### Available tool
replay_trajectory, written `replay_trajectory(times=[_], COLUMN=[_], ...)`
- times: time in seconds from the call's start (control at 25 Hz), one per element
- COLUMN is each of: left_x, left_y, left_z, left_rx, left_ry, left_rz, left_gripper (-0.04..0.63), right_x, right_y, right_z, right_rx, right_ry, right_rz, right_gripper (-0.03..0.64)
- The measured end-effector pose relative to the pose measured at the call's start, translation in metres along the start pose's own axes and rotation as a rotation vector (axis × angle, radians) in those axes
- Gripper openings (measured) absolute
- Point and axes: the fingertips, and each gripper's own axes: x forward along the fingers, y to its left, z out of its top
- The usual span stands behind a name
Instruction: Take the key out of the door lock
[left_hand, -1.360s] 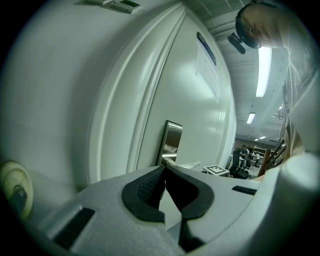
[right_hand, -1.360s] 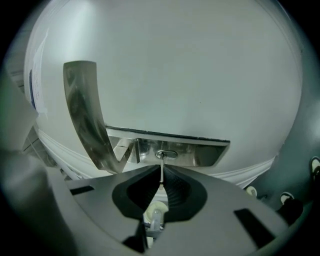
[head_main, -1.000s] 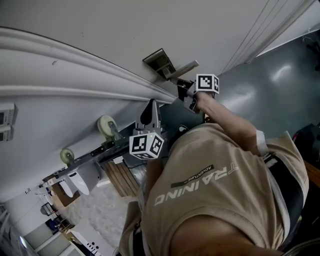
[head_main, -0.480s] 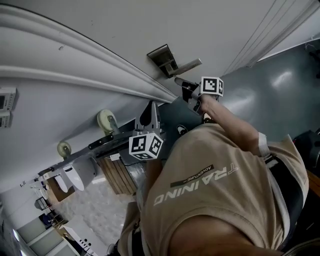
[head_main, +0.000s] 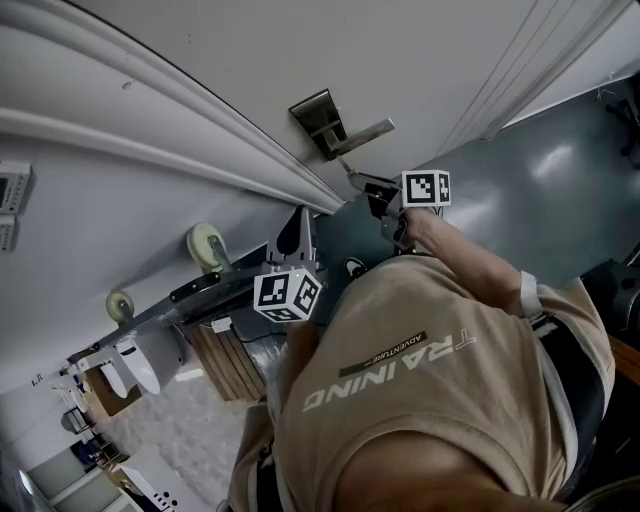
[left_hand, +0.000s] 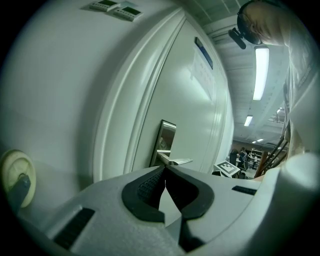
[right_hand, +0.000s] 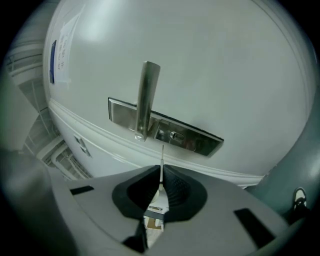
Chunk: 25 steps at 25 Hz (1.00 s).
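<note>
A silver lock plate (head_main: 318, 122) with a lever handle (head_main: 365, 131) sits on the white door. My right gripper (head_main: 372, 184) is a little way back from it and is shut on the key (head_main: 346, 171). In the right gripper view the thin key blade (right_hand: 161, 156) sticks out from between the closed pads, and its tip is clear of the keyhole (right_hand: 173, 135) in the plate (right_hand: 200, 142). My left gripper (head_main: 299, 232) hangs lower by the door frame, shut with nothing in it. From the left gripper (left_hand: 165, 173) I see the plate (left_hand: 166, 140) side-on.
The door's moulded frame (head_main: 200, 120) runs diagonally past the left gripper. Two round wall fittings (head_main: 205, 243) and a dark bar (head_main: 190, 290) lie below it. Grey floor (head_main: 540, 190) opens to the right. A sign (right_hand: 64, 37) is stuck on the door.
My right gripper has drawn back from the lock plate with the key, and the blade now stands free of the keyhole. The left gripper has hardly moved.
</note>
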Motion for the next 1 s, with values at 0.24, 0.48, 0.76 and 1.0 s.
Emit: replay_trajectory(times=[0.24,0.48,0.76,1.0], left_x=[-0.002,-0.011,-0.03,-0.045], left_y=[-0.006,-0.001,0.004,0.009], left_z=[0.003,0.013,0.004,-0.018], left_rx=[0.025,0.037,0.015,-0.01], left_ry=[-0.005,-0.036,-0.032,0.023], left_rz=[-0.033,-0.055,-0.101,-0.139], left_gripper=[0.006,0.006,0.006,0.006], right_x=[-0.014,-0.019,-0.017,-0.025], right_y=[0.015,0.046,0.067,0.087], right_z=[-0.01,-0.016,-0.022,-0.039], right_rx=[-0.152,-0.533,-0.813,-0.898], right_ry=[0.033,0.108,0.088,0.047], right_rz=[-0.052,-0.139,-0.241,-0.294], right_gripper=[0.028,0.028,0.028,0.028])
